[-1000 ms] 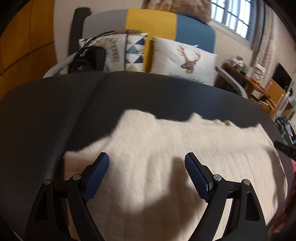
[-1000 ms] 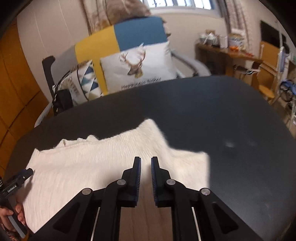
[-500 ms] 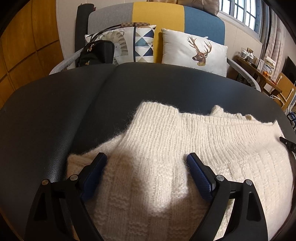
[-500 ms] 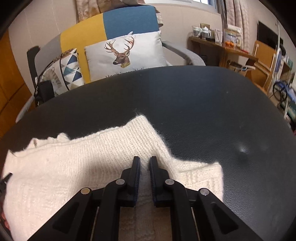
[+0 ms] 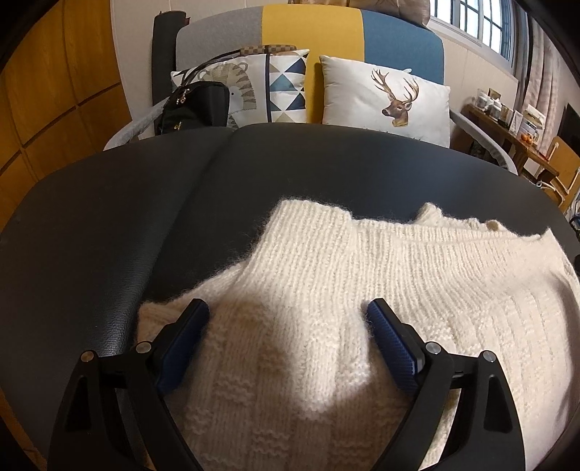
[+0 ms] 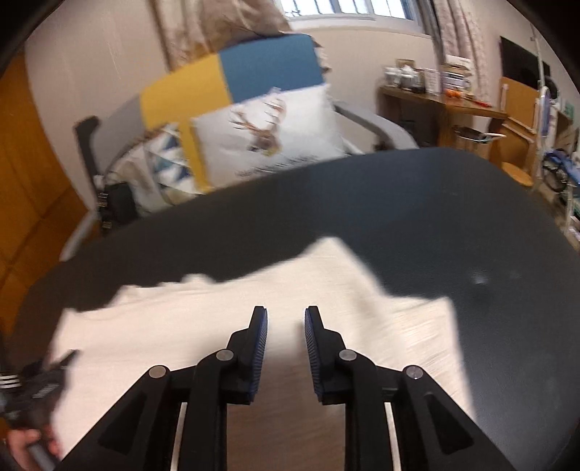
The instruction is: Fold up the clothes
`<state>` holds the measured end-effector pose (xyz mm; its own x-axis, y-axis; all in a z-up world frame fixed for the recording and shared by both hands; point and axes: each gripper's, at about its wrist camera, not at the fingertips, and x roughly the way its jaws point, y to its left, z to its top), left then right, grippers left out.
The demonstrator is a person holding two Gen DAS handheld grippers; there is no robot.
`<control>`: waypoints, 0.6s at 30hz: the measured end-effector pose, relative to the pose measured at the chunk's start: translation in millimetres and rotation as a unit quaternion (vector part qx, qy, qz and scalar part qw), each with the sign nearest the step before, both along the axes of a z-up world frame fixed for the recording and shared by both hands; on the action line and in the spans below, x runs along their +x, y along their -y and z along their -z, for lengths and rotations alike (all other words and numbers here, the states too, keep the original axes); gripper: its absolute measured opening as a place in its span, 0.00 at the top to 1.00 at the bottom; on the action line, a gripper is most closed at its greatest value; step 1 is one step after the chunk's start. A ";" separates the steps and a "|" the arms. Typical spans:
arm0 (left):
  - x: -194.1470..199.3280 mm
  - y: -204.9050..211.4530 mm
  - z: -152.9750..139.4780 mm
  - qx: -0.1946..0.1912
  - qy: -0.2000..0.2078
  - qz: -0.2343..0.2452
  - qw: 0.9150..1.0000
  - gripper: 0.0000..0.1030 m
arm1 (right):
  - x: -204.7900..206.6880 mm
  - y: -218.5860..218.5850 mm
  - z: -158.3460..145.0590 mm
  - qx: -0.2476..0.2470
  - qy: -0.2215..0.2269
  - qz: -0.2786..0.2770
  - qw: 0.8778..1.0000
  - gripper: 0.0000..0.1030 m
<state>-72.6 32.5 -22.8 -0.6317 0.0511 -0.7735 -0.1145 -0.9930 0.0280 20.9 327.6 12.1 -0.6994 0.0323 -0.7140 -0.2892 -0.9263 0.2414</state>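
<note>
Surface: a dark, leather-grained table top (image 5: 108, 224) with a seam running from its far edge toward the left gripper; it fills the middle of both views
Sweater: a cream knitted sweater (image 5: 398, 290) lies flat on the near part of the table, its ribbed band toward the far side; blurred in the right wrist view (image 6: 203, 326)
Left gripper: the left gripper (image 5: 288, 338) sits low over the sweater's near left part, blue pads spread wide, knit between them but not pinched
Right gripper: the right gripper (image 6: 285, 340) is above the sweater, fingers parted by a narrow gap, nothing gripped
Sofa: behind the table, a sofa (image 5: 398, 40) with grey, yellow and blue back panels
Cushions: a deer cushion (image 5: 388, 98) and a triangle-pattern cushion (image 5: 286, 87) lean against it
Bag: a black handbag (image 5: 195, 105) at the sofa's left end
Room: wooden wall panels (image 5: 54, 90) on the left, a window (image 5: 471, 18) upper right, a cluttered wooden side table (image 6: 442, 98) to the right
</note>
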 end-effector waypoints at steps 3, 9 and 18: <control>3.0 0.9 -1.9 0.001 0.003 -0.005 1.000 0.12 | 5.7 38.4 -13.2 -0.012 -0.014 -0.048 0.999 0.79; 10.5 10.9 -5.4 0.023 0.019 0.000 1.000 0.12 | 9.9 89.8 -16.3 -0.012 -0.012 -0.119 0.993 0.79; 25.8 41.1 -16.4 0.078 0.054 0.031 0.995 0.12 | 32.3 -2.0 -19.6 -0.053 0.011 -0.082 0.995 0.73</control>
<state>-46.8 -8.6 -6.4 -0.5365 0.2126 -0.8167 -0.1702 -0.9751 -0.1421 53.3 329.6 31.7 -0.6739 -0.1568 -0.7220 -0.1432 -0.9310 0.3358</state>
